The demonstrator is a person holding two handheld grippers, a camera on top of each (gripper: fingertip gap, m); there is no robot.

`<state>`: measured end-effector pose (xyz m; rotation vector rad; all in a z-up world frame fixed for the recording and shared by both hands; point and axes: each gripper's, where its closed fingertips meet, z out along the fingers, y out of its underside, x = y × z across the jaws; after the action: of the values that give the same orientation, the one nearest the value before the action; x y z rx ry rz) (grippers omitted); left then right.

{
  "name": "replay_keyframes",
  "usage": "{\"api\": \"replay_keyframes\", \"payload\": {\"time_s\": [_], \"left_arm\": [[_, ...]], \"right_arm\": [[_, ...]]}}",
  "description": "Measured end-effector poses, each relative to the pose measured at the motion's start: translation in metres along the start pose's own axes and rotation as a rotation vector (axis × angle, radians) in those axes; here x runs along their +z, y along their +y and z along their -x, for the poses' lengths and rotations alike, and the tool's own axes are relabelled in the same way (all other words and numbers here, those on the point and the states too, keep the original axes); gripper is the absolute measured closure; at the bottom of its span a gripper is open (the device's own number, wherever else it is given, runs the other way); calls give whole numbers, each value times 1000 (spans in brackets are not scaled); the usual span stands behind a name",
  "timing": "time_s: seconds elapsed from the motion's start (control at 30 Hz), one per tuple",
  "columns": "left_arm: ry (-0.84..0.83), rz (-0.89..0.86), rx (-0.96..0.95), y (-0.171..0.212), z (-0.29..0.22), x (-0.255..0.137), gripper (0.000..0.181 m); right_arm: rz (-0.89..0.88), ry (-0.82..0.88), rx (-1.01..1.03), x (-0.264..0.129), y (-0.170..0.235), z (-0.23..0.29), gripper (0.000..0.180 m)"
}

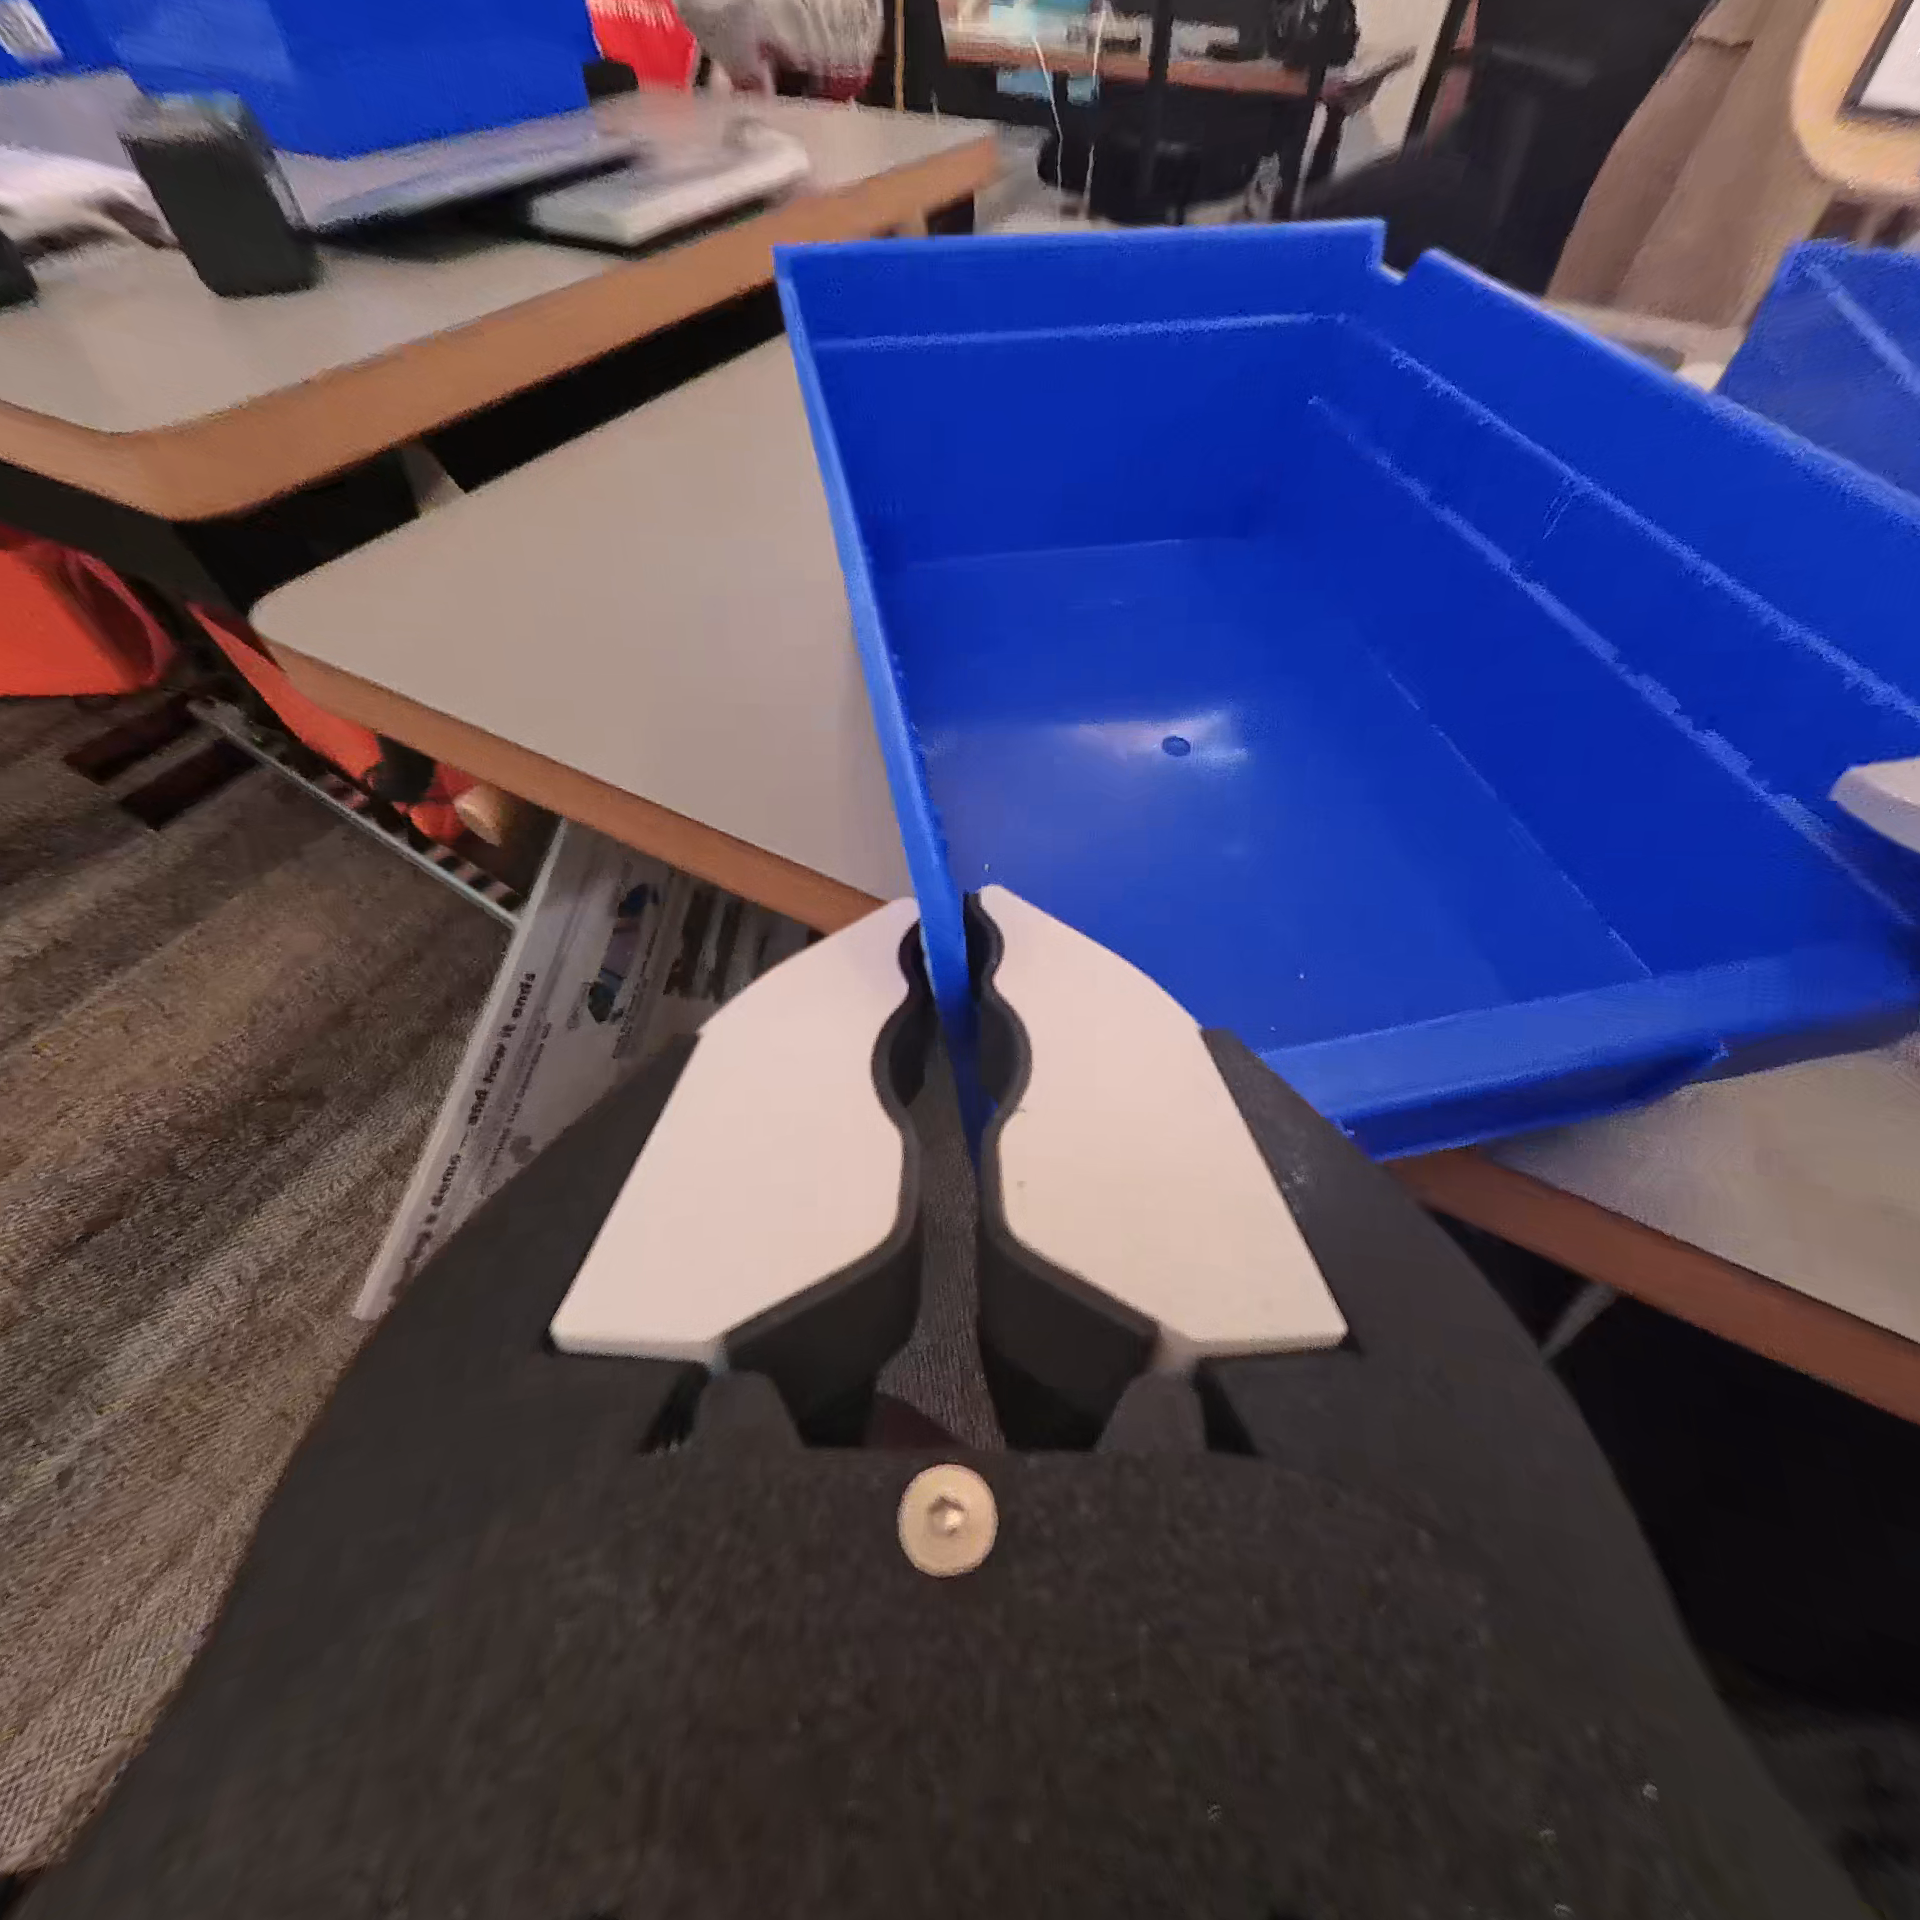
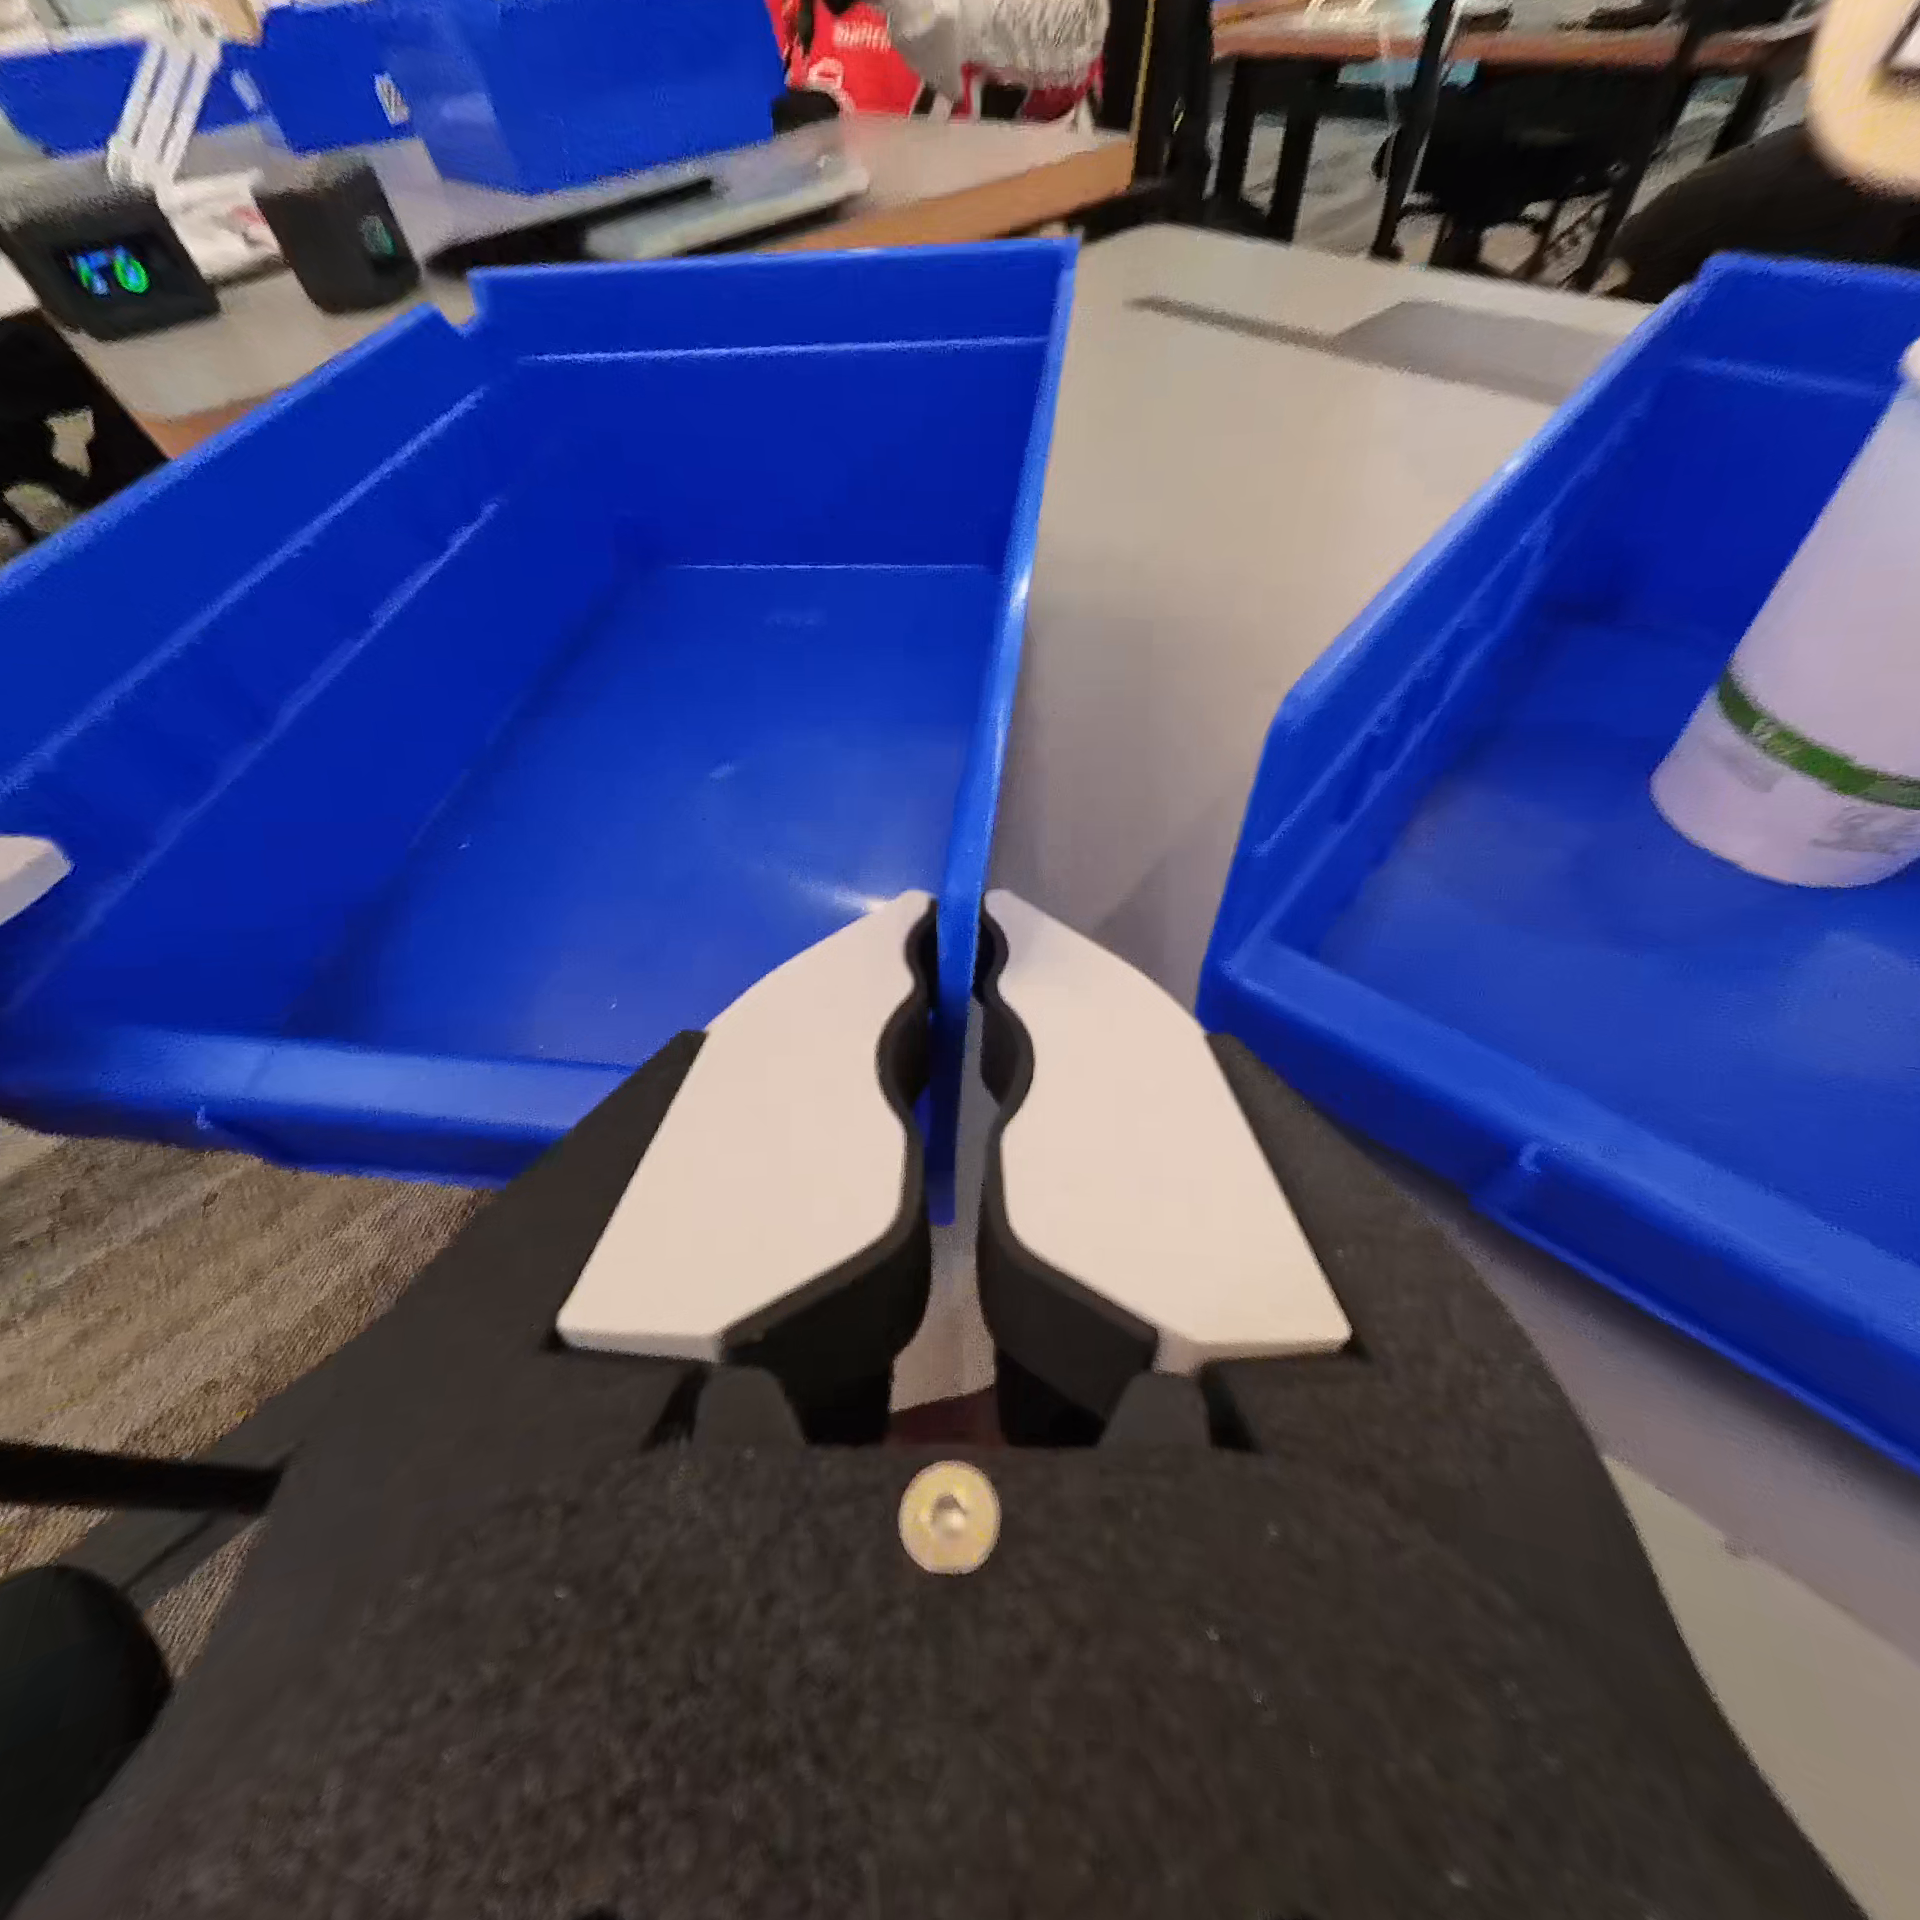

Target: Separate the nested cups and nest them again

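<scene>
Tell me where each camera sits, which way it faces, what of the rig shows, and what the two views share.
Left wrist view: sits on the left tool, looking forward along its fingers, shut on the left wall of an empty blue bin; desks lie beyond.
Right wrist view: sits on the right tool, shut on the bin's right wall; a second bin with a white cup lies to its right.
Shared: the same empty bin, gripped from opposite sides, on the grey table.
</scene>
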<state>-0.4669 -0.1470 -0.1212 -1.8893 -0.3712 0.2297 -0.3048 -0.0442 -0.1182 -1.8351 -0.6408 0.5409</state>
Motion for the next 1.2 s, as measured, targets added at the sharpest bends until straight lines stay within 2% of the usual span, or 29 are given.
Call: {"api": "replay_keyframes", "payload": {"time_s": [0.1, 0.27, 0.4, 0.5, 0.67, 0.77, 0.87, 1.03, 1.2], "left_arm": [[-40, -168, 33, -34, -9, -23, 176], [29, -467, 77, -131, -54, -61, 176], [220, -577, 117, -194, -136, -65, 176], [368, -592, 119, -211, -216, -59, 176], [597, -513, 127, -192, -371, -49, 176], [699, -404, 136, -154, -456, -44, 176], [779, -294, 166, -105, -519, -46, 176], [800, -187, 239, -37, -570, -43, 175], [788, -112, 350, 3, -589, -32, 174]], "right_arm": [[-147, 47, -33, -22, -37, -5, 176], [-441, 162, -93, -96, -137, -39, 177], [-550, 341, -125, -163, -189, -108, 177], [-555, 508, -130, -210, -196, -173, 176], [-436, 755, -56, -287, -154, -293, 177], [-333, 860, 5, -324, -107, -357, 177], [-233, 879, 80, -347, -52, -405, 177], [-130, 802, 228, -347, 31, -455, 177], [-69, 764, 320, -337, 80, -475, 177]]}}
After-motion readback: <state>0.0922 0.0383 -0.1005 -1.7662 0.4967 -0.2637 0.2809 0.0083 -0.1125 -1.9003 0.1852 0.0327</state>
